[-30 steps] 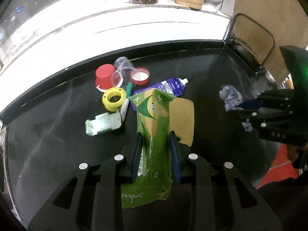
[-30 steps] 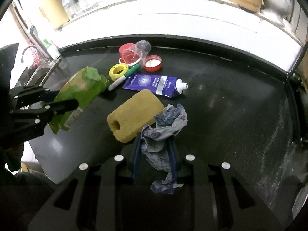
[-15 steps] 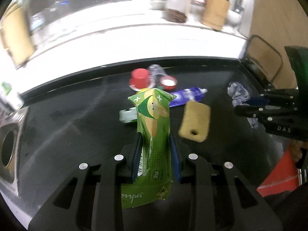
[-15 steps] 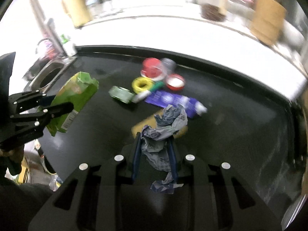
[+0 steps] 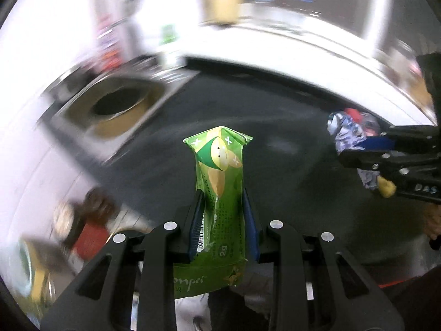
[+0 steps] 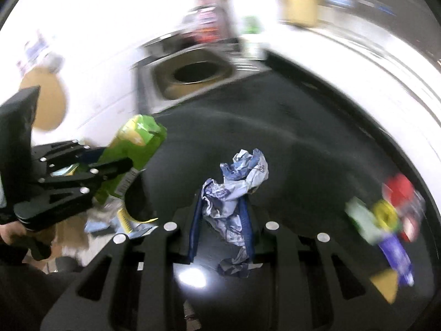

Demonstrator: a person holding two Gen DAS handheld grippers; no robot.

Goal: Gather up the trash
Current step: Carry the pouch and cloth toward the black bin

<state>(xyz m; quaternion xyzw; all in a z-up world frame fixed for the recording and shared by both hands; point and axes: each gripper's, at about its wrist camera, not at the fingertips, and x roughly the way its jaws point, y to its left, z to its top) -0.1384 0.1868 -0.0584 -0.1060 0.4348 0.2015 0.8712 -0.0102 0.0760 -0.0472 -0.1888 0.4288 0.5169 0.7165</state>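
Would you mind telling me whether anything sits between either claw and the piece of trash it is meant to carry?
Nothing visible does. The left claw is already shut on the green snack wrapper, and the right claw is shut on the crumpled blue-and-white paper. Where the trash has to go is not clear in these blurred views.

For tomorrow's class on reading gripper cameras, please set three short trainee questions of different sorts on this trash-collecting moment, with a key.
1. True or false: the left gripper is empty.
2. What does the right gripper hold: A) sponge, B) crumpled blue-white paper, C) red cap?
3. Fill in: beyond the dark countertop lies a metal ____.

Key: 1 false, it grips the green snack packet; 2 B; 3 sink.
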